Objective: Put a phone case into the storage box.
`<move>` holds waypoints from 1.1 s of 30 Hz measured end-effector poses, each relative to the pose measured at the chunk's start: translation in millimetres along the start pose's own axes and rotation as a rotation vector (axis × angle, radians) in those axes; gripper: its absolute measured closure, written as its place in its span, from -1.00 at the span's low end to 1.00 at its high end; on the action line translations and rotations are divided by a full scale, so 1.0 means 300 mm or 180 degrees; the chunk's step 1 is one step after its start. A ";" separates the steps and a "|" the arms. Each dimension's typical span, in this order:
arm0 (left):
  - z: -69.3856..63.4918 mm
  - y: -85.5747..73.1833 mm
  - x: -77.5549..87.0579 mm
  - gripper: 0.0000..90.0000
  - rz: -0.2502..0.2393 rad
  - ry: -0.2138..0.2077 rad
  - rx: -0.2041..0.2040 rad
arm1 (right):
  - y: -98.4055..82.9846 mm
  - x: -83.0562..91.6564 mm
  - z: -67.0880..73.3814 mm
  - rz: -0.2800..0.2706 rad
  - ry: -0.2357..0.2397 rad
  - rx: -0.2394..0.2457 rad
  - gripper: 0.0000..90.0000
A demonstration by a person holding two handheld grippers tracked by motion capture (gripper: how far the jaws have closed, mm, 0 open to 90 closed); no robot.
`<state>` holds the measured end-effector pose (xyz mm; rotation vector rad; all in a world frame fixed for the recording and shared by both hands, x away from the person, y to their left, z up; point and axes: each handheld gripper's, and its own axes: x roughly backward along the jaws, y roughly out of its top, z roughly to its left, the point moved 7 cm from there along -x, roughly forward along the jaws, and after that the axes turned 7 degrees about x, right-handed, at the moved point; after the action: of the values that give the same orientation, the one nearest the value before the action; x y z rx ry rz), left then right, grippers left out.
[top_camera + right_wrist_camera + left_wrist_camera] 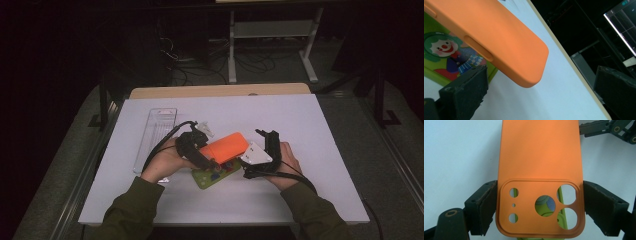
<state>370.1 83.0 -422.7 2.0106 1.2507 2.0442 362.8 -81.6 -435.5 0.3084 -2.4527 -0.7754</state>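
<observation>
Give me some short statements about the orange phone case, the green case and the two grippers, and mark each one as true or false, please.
1. The left gripper has the orange phone case between its fingers, at the end with the camera cut-outs. True.
2. The green case with the clown picture lies on top of the orange one. False: the orange case is above it, and the green one shows through the cut-outs.
3. The right gripper is shut on the orange case. False: its fingers stand wide apart, and the case's rounded corner hangs between them, touching neither.
4. A clear plastic tray lies on the table to the left of the person's left hand. True.
5. The orange case has no openings. False: it has several round cut-outs.
</observation>
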 end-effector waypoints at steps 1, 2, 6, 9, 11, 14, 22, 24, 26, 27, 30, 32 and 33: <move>0.000 0.000 -0.001 -0.64 0.0001 0.0002 0.0001 | 0.002 0.000 0.001 -0.0011 -0.0015 0.0034 -1.00; 0.000 0.000 -0.001 -0.63 -0.0005 0.0006 0.0002 | 0.003 0.000 0.002 -0.0014 -0.0034 0.0081 -1.00; 0.002 -0.001 -0.002 -0.63 0.0009 0.0013 -0.0004 | 0.009 -0.001 0.016 -0.0032 -0.0081 0.0234 -1.00; 0.008 -0.005 0.004 -0.63 0.0085 0.0015 -0.0078 | 0.012 -0.002 0.027 -0.0023 -0.0104 0.0354 -1.00; 0.005 -0.005 0.001 -0.63 0.0066 0.0007 -0.0037 | 0.015 -0.002 0.034 -0.0006 -0.0158 0.0472 -1.00; -0.002 -0.004 -0.003 -0.63 0.0032 0.0007 0.0017 | 0.018 -0.004 0.037 -0.0011 -0.0196 0.0589 -1.00; 0.003 -0.006 0.006 -0.63 0.0080 0.0013 -0.0047 | 0.021 -0.010 0.051 -0.0002 -0.0297 0.1000 -1.00; 0.003 -0.006 0.007 -0.63 0.0085 0.0006 -0.0051 | 0.020 -0.010 0.057 0.0025 -0.0303 0.1060 -1.00; 0.002 -0.007 0.005 -0.63 0.0095 0.0006 -0.0056 | 0.022 -0.010 0.061 0.0028 -0.0317 0.1096 -1.00; 0.003 -0.006 0.004 -0.63 0.0098 0.0008 -0.0080 | 0.023 -0.010 0.061 0.0025 -0.0344 0.1124 -1.00; -0.001 -0.006 0.005 -0.63 0.0096 0.0000 -0.0075 | 0.025 -0.014 0.064 0.0029 -0.0420 0.1299 -1.00; -0.002 -0.005 0.006 -0.63 0.0094 -0.0004 -0.0070 | 0.028 -0.015 0.069 0.0004 -0.0450 0.1338 -1.00; -0.002 -0.005 0.007 -0.63 0.0098 -0.0003 -0.0065 | 0.028 -0.015 0.069 0.0004 -0.0450 0.1338 -1.00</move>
<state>368.6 84.7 -421.7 2.0343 1.2012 2.0603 354.5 -63.4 -446.7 0.4177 -2.7386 -0.2800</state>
